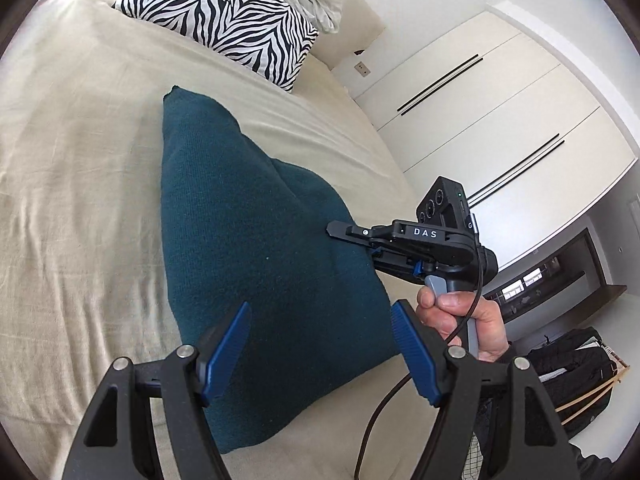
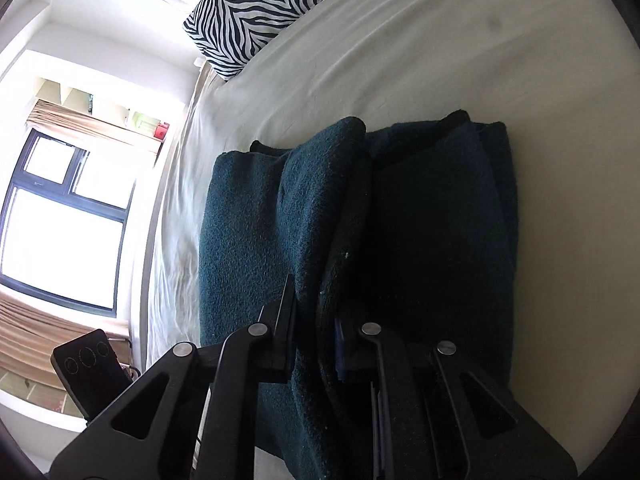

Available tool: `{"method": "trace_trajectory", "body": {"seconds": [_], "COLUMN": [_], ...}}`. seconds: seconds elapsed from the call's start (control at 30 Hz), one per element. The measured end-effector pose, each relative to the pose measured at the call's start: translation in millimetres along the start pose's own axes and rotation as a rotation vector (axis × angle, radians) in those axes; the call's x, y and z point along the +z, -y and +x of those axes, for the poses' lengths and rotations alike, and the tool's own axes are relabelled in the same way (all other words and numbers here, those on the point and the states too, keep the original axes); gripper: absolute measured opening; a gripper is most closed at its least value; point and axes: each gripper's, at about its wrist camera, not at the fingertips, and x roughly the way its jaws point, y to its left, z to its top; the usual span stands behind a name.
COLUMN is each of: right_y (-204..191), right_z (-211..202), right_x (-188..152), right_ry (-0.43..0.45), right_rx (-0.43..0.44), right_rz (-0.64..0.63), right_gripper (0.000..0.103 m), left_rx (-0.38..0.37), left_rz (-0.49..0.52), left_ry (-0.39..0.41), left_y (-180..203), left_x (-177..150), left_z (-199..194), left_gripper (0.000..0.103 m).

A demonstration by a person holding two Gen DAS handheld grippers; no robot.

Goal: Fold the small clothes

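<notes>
A dark teal knitted garment lies partly folded on the beige bed sheet. My left gripper is open and empty, hovering just above the garment's near edge. My right gripper comes in from the right and is shut on the garment's right edge, lifting a fold. In the right wrist view the garment fills the middle, and a thick fold of it is pinched between the fingers of my right gripper.
A zebra-print pillow lies at the head of the bed, also in the right wrist view. White wardrobe doors stand to the right. A black bag sits on the floor. A window is at the left.
</notes>
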Motion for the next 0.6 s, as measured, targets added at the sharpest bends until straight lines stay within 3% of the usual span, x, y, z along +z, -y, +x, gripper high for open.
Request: {"method": "trace_trajectory", "body": {"seconds": [0.27,0.37,0.6], "right_y": [51.9,70.8,85.1], "right_z": [-51.1,-41.4,-23.7], "right_x": [-5.6,-10.3,-27.4], "right_ry": [0.051,0.019,0.054], "right_rx": [-0.008,-0.010,0.036], "right_rz": [0.070,0.101,0.132], "right_gripper": [0.013,0.013,0.013], "left_rx": [0.012,0.033,0.112], "left_rz": [0.046,0.062,0.126], "left_ry": [-0.028,-0.045,-0.043], "left_y": [16.4,20.0,28.1], "left_x": [2.8,5.5,19.7], "left_z": [21.6,33.3,61.8], "left_gripper": [0.074,0.074,0.074]}}
